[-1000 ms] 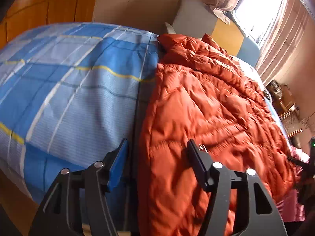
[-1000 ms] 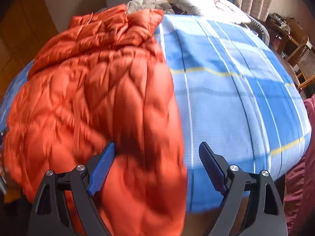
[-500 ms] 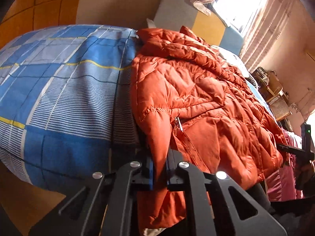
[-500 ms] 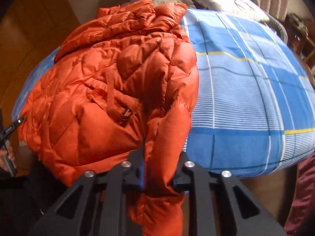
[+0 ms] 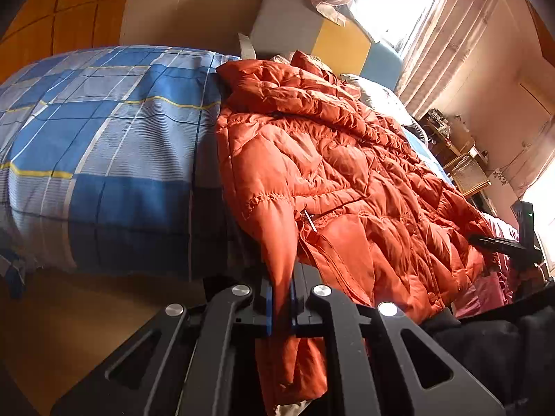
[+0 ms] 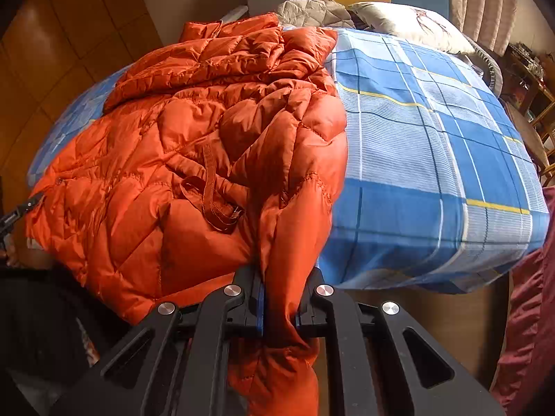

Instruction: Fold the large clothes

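Both tongs were clamped tight on cloth. The left gripper (image 5: 279,306) had its 2 jaws pinched on the hem of the orange puffer coat (image 5: 329,166), low in the centre of its frame, and the right gripper (image 6: 279,306) bit the other corner of that hem (image 6: 281,277), also bottom centre. The coat (image 6: 208,138) lay spread on the blue checked bed cover (image 6: 433,131), hem hanging off the near edge of the bed, collar bunched at the top of the frame near the headboard (image 5: 312,31) and pillow (image 6: 409,24).

So its long axis ran from bottom to top of each picture, collar end pointing away from me. To my eye that quilted shell looked light, soft and puffy, likely slick too, so a thin pinch could slide out; the stitched hem corners seemed the sound places to hold. A loose belt strap (image 6: 211,187) sat mid-frame on the front and could well flop about once the hem went up.
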A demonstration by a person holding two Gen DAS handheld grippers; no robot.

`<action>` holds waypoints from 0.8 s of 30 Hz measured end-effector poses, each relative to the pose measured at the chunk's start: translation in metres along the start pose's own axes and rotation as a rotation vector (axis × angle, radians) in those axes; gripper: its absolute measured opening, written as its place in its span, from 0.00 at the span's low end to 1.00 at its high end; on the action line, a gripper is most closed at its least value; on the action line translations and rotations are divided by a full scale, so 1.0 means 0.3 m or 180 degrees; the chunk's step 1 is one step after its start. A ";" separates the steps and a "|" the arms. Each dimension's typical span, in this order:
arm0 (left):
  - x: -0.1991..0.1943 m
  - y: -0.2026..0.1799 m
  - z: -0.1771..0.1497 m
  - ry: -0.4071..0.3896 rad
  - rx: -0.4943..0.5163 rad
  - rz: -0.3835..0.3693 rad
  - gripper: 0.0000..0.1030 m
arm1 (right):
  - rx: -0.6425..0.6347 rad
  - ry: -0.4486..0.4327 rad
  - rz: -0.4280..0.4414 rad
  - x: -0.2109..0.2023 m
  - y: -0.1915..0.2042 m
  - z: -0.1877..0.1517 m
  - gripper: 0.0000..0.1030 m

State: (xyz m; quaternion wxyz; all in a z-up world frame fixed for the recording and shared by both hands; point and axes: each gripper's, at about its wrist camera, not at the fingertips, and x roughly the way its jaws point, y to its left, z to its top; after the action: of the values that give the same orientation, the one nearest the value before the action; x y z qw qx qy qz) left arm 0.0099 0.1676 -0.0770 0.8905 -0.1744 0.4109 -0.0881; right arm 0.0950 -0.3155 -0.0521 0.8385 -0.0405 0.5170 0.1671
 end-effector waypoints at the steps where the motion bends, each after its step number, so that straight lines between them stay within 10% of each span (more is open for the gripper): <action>1: -0.012 0.001 -0.006 -0.0009 -0.0013 -0.0030 0.05 | -0.0017 -0.0019 0.0000 -0.016 0.006 -0.005 0.10; 24: -0.250 0.087 0.185 -0.0773 -0.0454 -0.0933 0.04 | -0.0007 -0.0817 0.0299 -0.324 0.040 0.183 0.08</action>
State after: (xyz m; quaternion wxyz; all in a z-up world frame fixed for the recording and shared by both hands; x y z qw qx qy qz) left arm 0.0041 0.2275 -0.0012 0.8966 -0.3042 0.2759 -0.1658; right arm 0.0982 -0.3142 0.0601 0.8890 0.0044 0.4066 0.2105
